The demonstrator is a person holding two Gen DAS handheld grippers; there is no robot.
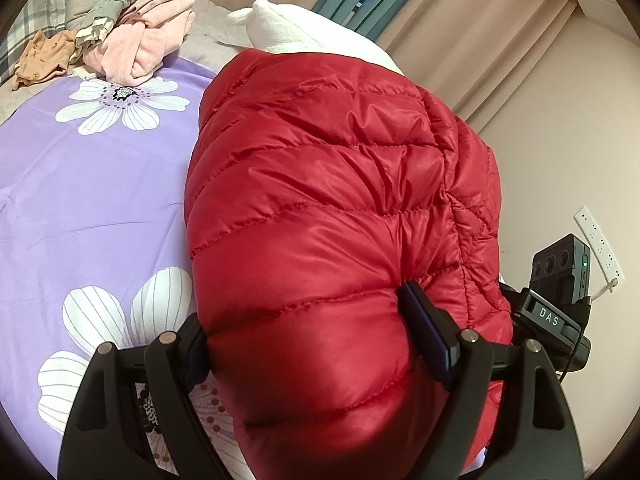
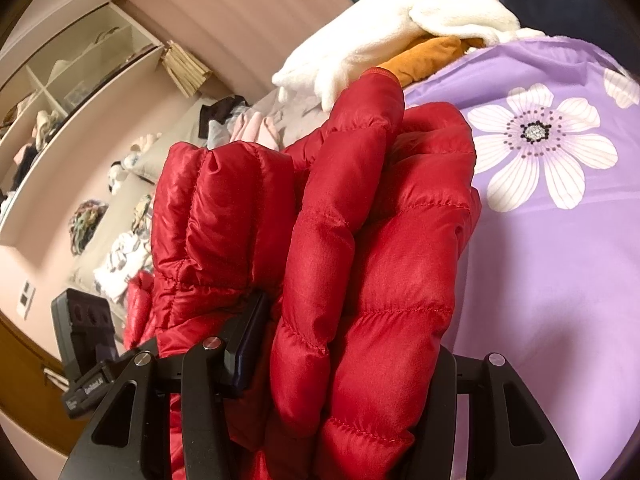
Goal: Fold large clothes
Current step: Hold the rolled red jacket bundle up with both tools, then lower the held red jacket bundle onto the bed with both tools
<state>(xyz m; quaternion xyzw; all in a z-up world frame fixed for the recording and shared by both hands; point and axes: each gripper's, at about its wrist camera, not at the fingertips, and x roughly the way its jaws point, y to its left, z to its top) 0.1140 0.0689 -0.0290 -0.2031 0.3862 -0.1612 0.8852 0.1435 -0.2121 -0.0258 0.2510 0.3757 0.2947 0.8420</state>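
You had the red puffer jacket (image 1: pixel 320 208) bunched above the purple bedspread (image 1: pixel 100 184), left gripper (image 1: pixel 308 344) and right gripper (image 2: pixel 344 344) both clamped on its padding, mid-fold I'd say, needing it carried toward twelve o'clock and laid flat.

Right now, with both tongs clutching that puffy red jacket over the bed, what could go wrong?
1. The red jacket is slick and bulging between the left tongs; it might slip out.
2. The right tongs pinch several bunched layers, so one fold could work loose and undo the shape.
3. The white fleece lies close behind on the purple bedsheet; swinging the jacket could drag it along.
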